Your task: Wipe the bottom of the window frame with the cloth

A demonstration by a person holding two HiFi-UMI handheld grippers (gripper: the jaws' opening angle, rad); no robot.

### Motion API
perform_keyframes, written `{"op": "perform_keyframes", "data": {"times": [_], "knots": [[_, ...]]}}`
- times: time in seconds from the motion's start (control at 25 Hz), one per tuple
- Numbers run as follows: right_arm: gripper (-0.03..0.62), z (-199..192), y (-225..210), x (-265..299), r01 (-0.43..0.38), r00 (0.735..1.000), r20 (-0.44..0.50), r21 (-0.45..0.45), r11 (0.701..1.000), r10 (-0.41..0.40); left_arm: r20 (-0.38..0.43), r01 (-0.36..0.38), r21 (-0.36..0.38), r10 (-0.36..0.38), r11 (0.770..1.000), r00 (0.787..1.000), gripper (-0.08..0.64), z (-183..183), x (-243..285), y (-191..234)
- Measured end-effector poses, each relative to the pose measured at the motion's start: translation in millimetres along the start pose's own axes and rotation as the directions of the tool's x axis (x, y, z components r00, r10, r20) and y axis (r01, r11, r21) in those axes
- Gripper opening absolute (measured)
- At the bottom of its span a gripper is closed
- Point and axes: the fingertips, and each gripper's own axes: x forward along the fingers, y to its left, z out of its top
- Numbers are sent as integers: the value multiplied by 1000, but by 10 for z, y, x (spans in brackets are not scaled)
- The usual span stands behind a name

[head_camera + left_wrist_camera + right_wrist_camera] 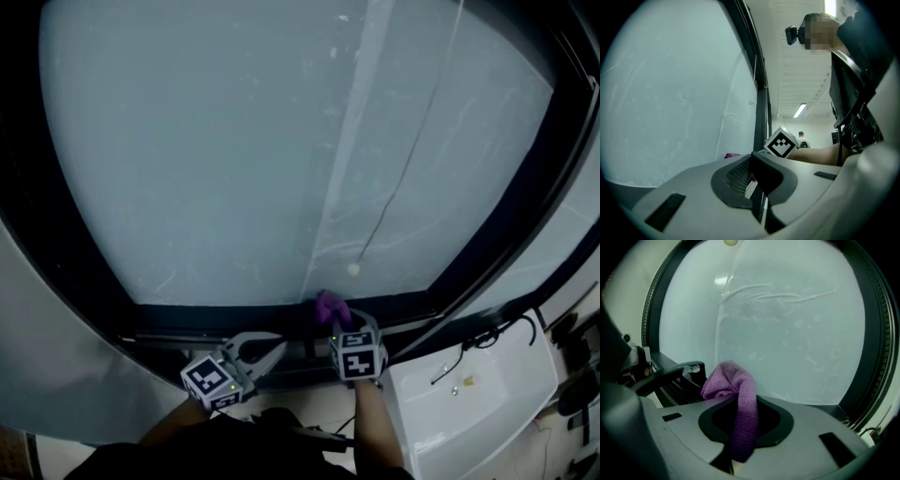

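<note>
Right gripper: jaws clamped on the purple cloth, a fold of which stands up past the tips. In the head view the cloth is at the bottom rail of the dark window frame, just under the frosted pane. Left gripper: jaws drawn narrow, nothing between them. It is held low beside the right gripper, near the same rail and well apart from the cloth.
</note>
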Motion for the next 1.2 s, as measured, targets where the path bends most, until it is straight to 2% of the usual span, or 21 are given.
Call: {"op": "perform_keyframes", "data": {"times": [0.52, 0.8, 1.2], "knots": [[81, -197, -472, -61, 92, 995, -26, 19, 996, -92, 14, 74, 36, -75, 997, 997, 3, 63, 388, -77], [81, -291, -723, -119, 137, 990, -35, 27, 990, -136, 4, 75, 52, -76, 996, 997, 3, 23, 517, -82], [81, -357, -1056, -94, 173, 983, -66, 1, 985, -173, 3, 54, 38, -54, 998, 999, 3, 1, 536, -31]]}}
